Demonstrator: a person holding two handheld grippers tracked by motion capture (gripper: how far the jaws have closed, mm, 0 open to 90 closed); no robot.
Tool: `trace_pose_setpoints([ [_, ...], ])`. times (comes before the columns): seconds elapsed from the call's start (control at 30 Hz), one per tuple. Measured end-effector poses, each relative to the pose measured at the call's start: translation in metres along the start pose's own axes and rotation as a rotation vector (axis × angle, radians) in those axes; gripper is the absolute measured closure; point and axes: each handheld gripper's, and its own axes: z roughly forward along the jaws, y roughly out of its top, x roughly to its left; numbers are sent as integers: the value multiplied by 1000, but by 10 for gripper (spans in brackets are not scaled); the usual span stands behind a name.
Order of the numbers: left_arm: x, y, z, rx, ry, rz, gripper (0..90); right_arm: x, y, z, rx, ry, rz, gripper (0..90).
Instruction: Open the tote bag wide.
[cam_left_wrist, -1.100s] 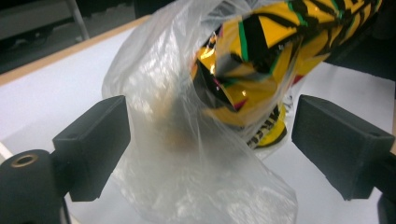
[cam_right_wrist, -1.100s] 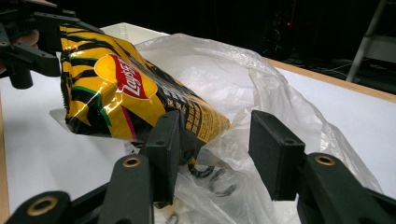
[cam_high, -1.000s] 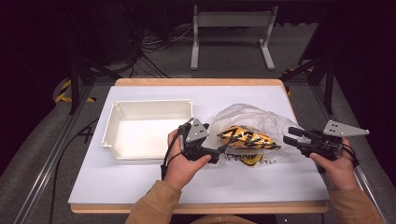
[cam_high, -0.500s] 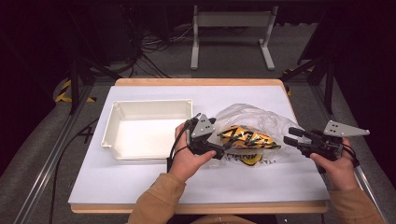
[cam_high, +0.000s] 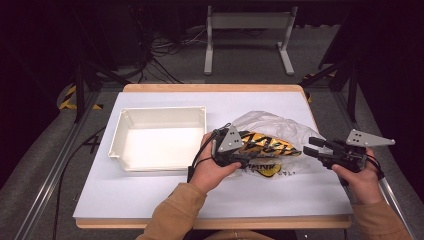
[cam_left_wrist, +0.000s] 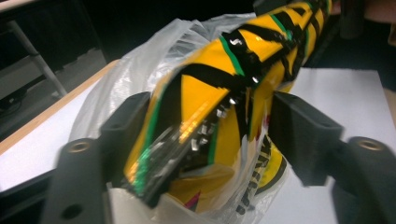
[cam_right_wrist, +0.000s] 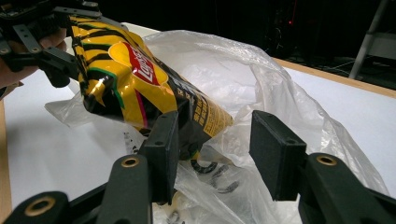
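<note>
A yellow chip bag with black stripes lies partly inside a clear plastic bag on the white table. My left gripper reaches in from the left. Its jaws have just been closing, and the pads now press on both sides of the chip bag's crimped end. In the left gripper view the plastic bag hangs loosely around that end. My right gripper is held still at the plastic bag's right edge. In the right gripper view its jaws stand apart, with crumpled film and the chip bag's tip just beyond them.
An empty white tray sits on the left half of the table, close beside my left hand. A wooden edge borders the table, and a metal stand and cables are on the floor behind it.
My left gripper moved right, off the tray's corner, onto the chip bag's left end, and its jaws narrowed around it. The right gripper stayed where it was.
</note>
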Motion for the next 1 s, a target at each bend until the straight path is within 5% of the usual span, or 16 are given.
trace_pose_setpoints([
  [0.07,-1,1,2,9,-7,15,375,0,0,0,1,1,3,536],
  [0.17,0,2,2,19,-15,29,568,0,0,0,1,1,1,536],
  [0.4,4,2,5,6,-38,-24,738,-1,0,2,8,2,1,535],
  [0.77,15,4,3,-34,-64,-143,819,-1,-1,5,13,5,5,536],
  [0.83,19,7,1,-56,-85,-190,827,-1,-3,6,21,8,7,537],
  [1.0,20,11,-1,-83,-98,-201,831,0,-4,8,31,10,5,537],
])
